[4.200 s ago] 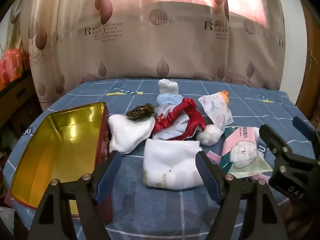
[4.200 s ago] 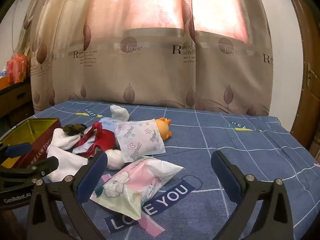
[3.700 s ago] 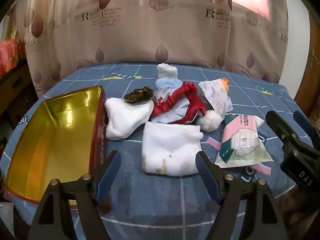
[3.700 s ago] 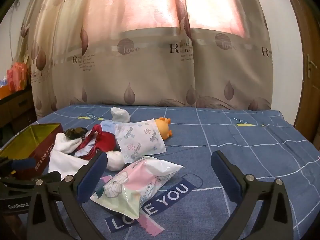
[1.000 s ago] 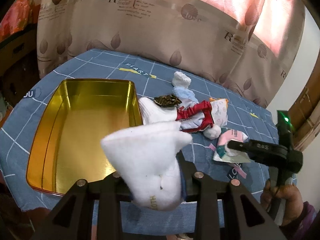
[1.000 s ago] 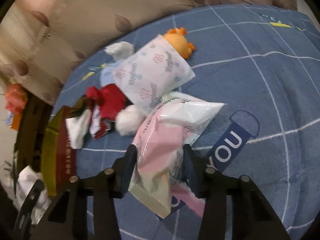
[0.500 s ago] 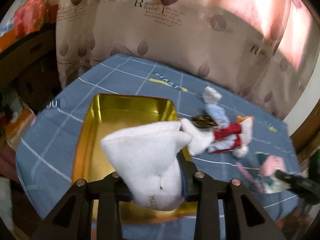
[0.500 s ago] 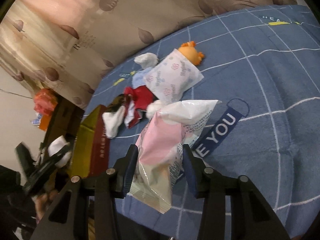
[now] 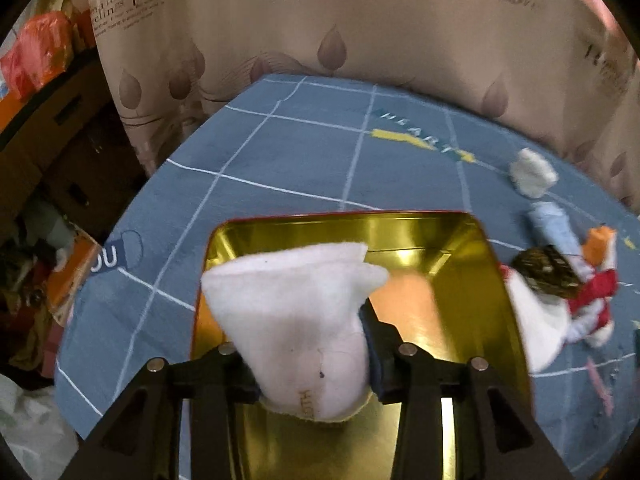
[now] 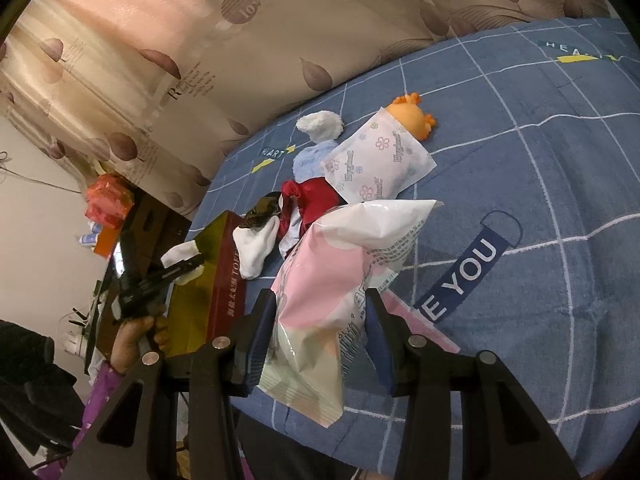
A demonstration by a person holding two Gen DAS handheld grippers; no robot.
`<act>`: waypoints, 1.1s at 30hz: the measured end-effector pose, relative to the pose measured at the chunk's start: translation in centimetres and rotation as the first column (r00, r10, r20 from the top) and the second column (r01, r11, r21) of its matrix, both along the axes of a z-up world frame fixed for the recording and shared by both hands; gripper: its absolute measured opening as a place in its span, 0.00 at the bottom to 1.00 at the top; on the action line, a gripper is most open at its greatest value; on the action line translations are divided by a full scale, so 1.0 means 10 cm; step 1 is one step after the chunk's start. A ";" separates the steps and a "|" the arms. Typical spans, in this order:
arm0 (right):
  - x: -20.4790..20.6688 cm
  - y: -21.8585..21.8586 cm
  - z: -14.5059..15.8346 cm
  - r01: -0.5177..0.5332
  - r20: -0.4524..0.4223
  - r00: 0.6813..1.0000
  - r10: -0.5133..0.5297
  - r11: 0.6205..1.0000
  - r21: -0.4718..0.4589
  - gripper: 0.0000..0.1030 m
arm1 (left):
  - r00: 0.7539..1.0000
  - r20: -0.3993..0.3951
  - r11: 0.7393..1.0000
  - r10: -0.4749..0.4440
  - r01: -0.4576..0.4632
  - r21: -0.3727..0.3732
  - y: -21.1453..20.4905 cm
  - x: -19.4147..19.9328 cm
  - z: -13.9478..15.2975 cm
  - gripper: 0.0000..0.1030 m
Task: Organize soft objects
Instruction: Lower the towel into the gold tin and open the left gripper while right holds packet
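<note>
Left tongs (image 9: 308,352) poised above the gold tin (image 9: 496,280), their jaws opening with the folded white cloth (image 9: 296,320) between them; the pads appear to touch its lower part still, and the cloth's broad upper end stands up out of the tongs. The deciding relation: the cloth lies directly over the tin's open floor, inside the near rim, so a release should let it fall straight in. The tin's long axis runs away from the left tongs toward the curtain (image 9: 360,40).

Right tongs (image 10: 320,328) pinching the pink-and-white wipes packet (image 10: 340,280) at its lower half, the packet's long axis in line with the fingers, its sealed end uppermost. In the right wrist view the tin (image 10: 224,272) lies to the left of these tongs, past the white sock (image 10: 256,248) at its red wall, with the left tongs (image 10: 180,268) and the person's left hand (image 10: 136,332) over it. The left hand is plainly the nearer to the tin.

Unsorted on the blue bed cover (image 10: 540,160): the red garment (image 10: 312,200), the floral packet (image 10: 380,160) and the orange toy (image 10: 412,116)
</note>
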State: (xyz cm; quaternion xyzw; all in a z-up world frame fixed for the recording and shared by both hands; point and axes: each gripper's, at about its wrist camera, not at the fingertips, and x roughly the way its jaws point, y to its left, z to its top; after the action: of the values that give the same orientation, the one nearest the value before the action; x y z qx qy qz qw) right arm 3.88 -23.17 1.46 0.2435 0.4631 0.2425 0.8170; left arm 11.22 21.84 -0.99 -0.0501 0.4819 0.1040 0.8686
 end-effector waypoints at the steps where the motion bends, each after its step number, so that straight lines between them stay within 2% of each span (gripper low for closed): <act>1: 0.01 0.00 -0.01 -0.001 -0.002 1.000 0.001 1.000 0.000 0.40 | 1.000 -0.010 1.000 0.005 -0.005 -0.001 0.02 0.03 -0.03 0.40; 2: 0.02 0.01 -0.02 -0.006 -0.007 1.000 0.006 1.000 0.000 0.40 | 1.000 -0.026 1.000 0.009 -0.009 -0.016 0.05 0.06 -0.05 0.42; 4: 0.03 0.02 -0.04 -0.008 -0.014 1.000 0.008 1.000 0.006 0.40 | 0.999 -0.044 0.999 0.015 -0.016 -0.037 0.10 0.09 -0.09 0.51; 6: 0.04 0.04 -0.05 -0.016 -0.019 1.000 0.016 1.000 0.005 0.40 | 0.999 -0.046 0.999 0.027 -0.029 -0.028 0.13 0.12 -0.09 0.58; 9: 0.04 0.08 -0.07 -0.029 -0.026 0.999 0.029 1.000 0.005 0.40 | 0.999 -0.023 0.999 0.036 -0.036 0.004 0.12 0.10 -0.04 0.58; 14: 0.02 0.14 -0.04 -0.049 -0.020 0.999 0.049 0.999 0.002 0.40 | 1.000 -0.004 0.998 0.000 0.000 0.068 0.04 0.06 0.05 0.62; 18: 0.00 0.20 0.04 -0.064 0.001 0.998 0.064 0.998 0.000 0.40 | 0.999 -0.027 0.999 -0.040 0.040 -0.005 0.07 0.05 0.09 0.64; 21: -0.01 0.24 0.11 -0.072 0.015 0.997 0.072 0.997 0.002 0.40 | 1.000 -0.014 1.000 -0.017 0.017 0.024 0.10 0.01 0.14 0.64; 23: -0.01 0.28 0.15 -0.081 0.023 0.996 0.081 0.997 0.000 0.40 | 0.999 -0.024 0.999 -0.034 0.033 -0.033 0.13 -0.01 0.17 0.64; 24: -0.01 0.31 0.18 -0.089 0.028 0.996 0.089 0.996 -0.003 0.40 | 1.000 -0.014 0.999 -0.026 0.026 -0.039 0.15 -0.03 0.19 0.64; 26: -0.01 0.36 0.20 -0.099 0.035 0.994 0.099 0.995 -0.004 0.40 | 1.000 -0.005 0.999 -0.029 0.029 -0.023 0.16 -0.04 0.21 0.64; 29: -0.01 0.45 0.24 -0.120 0.043 0.992 0.120 0.993 -0.004 0.40 | 0.998 -0.060 0.999 -0.037 0.038 0.015 0.14 -0.01 0.14 0.64; 33: -0.02 0.61 0.31 -0.155 0.057 0.986 0.155 0.988 -0.003 0.40 | 0.997 -0.047 0.999 -0.053 0.053 0.001 0.14 -0.04 0.13 0.64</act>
State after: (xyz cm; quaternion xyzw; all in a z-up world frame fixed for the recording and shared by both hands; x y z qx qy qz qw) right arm 3.73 -17.10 4.52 0.2003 0.4572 0.3127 0.8081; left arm 10.83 23.26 0.29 -0.0341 0.5033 0.0826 0.8595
